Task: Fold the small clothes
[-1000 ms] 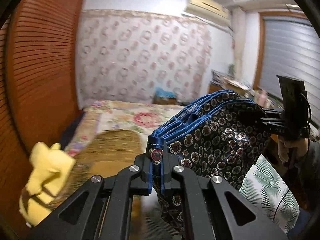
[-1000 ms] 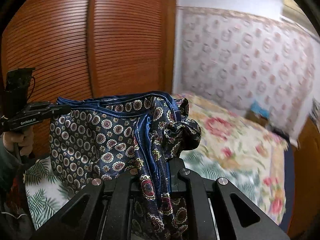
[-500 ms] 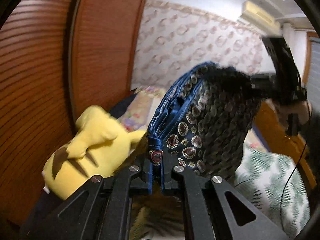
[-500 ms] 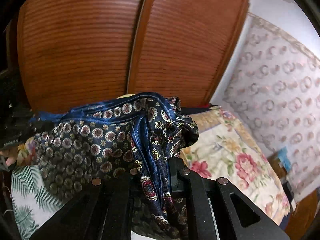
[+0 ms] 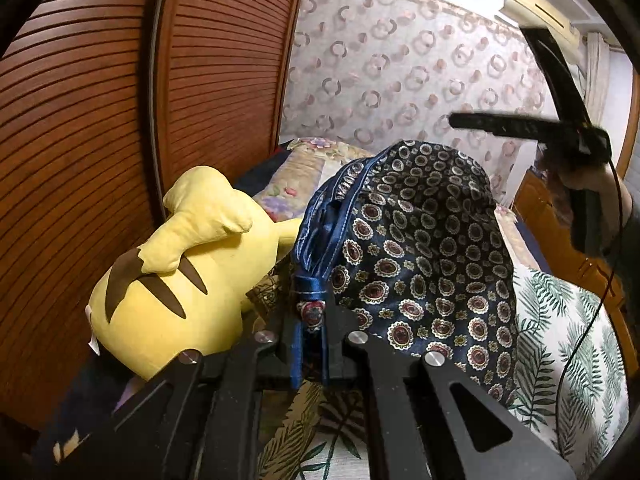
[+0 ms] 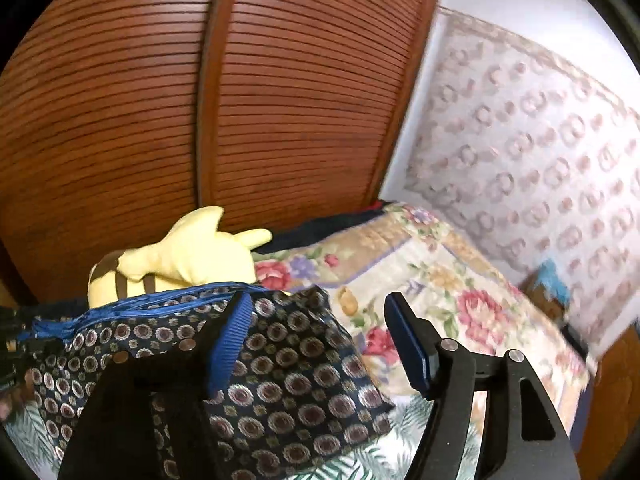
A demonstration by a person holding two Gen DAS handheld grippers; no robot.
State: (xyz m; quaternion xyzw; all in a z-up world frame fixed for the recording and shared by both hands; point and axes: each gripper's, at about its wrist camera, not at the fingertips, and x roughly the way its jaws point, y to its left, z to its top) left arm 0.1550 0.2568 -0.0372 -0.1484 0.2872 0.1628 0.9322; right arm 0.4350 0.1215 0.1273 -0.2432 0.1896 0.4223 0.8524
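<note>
The garment [image 5: 420,248] is navy silk with round medallions and blue trim. My left gripper [image 5: 310,312] is shut on its bunched blue-trimmed edge, low over the bed. The cloth humps up to the right of it. In the right wrist view the garment [image 6: 296,380] sags onto the leaf-print sheet below my right gripper [image 6: 316,304]. Its jaws are opening, and the blue pads [image 6: 232,336] press on nothing. The left wrist view shows that right gripper [image 5: 520,126] blurred, above and behind the garment.
A yellow plush toy [image 5: 180,272] lies on the bed just left of the garment, against brown louvred wardrobe doors [image 5: 80,140]. A floral quilt [image 6: 420,272] covers the far part of the bed, and a leaf-print sheet [image 5: 560,360] the near part.
My right gripper has opened and let go of the garment, which has dropped from being stretched between both grippers. My left gripper has come down beside the plush toy, still holding its corner.
</note>
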